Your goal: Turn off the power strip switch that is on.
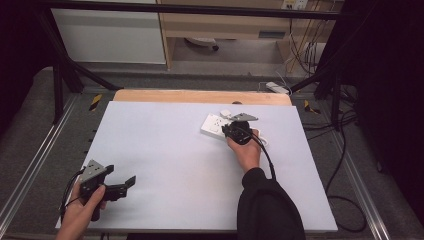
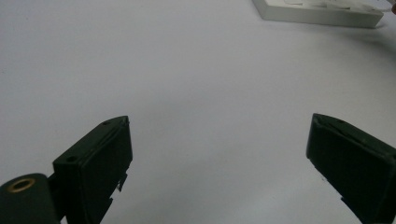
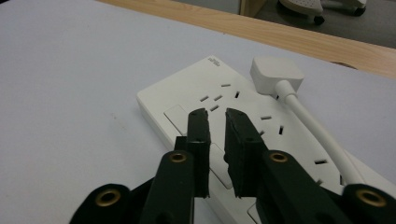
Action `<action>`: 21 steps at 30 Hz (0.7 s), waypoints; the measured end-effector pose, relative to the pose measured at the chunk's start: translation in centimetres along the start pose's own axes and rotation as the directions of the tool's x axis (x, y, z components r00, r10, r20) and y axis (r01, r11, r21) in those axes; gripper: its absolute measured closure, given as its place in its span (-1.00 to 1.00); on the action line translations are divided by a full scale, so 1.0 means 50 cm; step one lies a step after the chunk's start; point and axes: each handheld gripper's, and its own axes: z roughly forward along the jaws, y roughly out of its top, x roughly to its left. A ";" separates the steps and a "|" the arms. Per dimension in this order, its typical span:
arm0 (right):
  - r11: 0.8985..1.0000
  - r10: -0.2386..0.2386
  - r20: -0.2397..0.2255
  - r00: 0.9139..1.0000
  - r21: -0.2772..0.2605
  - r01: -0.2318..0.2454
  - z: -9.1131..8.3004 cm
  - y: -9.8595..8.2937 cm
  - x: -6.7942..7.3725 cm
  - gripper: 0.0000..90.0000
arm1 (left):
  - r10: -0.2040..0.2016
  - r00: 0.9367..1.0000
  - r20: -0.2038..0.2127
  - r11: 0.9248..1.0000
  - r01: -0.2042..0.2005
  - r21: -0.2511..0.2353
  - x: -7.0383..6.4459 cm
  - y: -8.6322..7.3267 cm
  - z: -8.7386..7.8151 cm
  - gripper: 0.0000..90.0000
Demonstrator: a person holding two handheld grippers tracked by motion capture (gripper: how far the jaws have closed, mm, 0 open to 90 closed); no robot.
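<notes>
A white power strip [image 1: 212, 125] [image 3: 219, 91] lies flat at the back right of the white table [image 1: 170, 150]. A white plug [image 1: 225, 113] [image 3: 276, 70] rests by its far end, and the plug's cable [image 3: 322, 135] runs back along the strip. My right gripper [image 1: 227, 131] [image 3: 217, 114] hovers low over the strip's switches, jaws nearly together with nothing between them. My left gripper [image 1: 122, 176] [image 2: 219, 126] is held open near the front left of the table, over bare surface. The left gripper view catches a corner of the strip [image 2: 317, 14] far ahead.
A wooden board edge [image 1: 200, 96] borders the table's far side. Metal frame rails [image 1: 45, 145] run along both sides. Cables [image 1: 345, 165] and another power strip [image 1: 276, 87] lie on the floor to the right and behind.
</notes>
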 end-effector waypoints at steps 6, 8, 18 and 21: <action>1.000 0.030 -0.003 1.000 0.001 -0.030 -0.011 0.007 -0.006 0.28 | -0.002 1.000 0.001 1.000 0.002 0.000 0.000 0.000 0.000 -0.84; 0.999 0.041 -0.001 0.999 0.008 -0.041 -0.013 0.009 -0.009 0.10 | -0.003 1.000 0.001 1.000 0.003 -0.001 0.000 -0.001 0.000 -0.84; 0.998 0.063 0.022 0.998 0.019 -0.064 -0.030 0.015 -0.021 -0.61 | -0.001 1.000 0.003 1.000 0.001 0.000 0.001 -0.001 0.000 -0.84; 0.998 0.061 0.022 0.998 0.025 -0.061 -0.032 0.017 -0.022 -0.76 | -0.003 1.000 0.003 1.000 0.003 0.000 0.001 -0.001 0.001 -0.84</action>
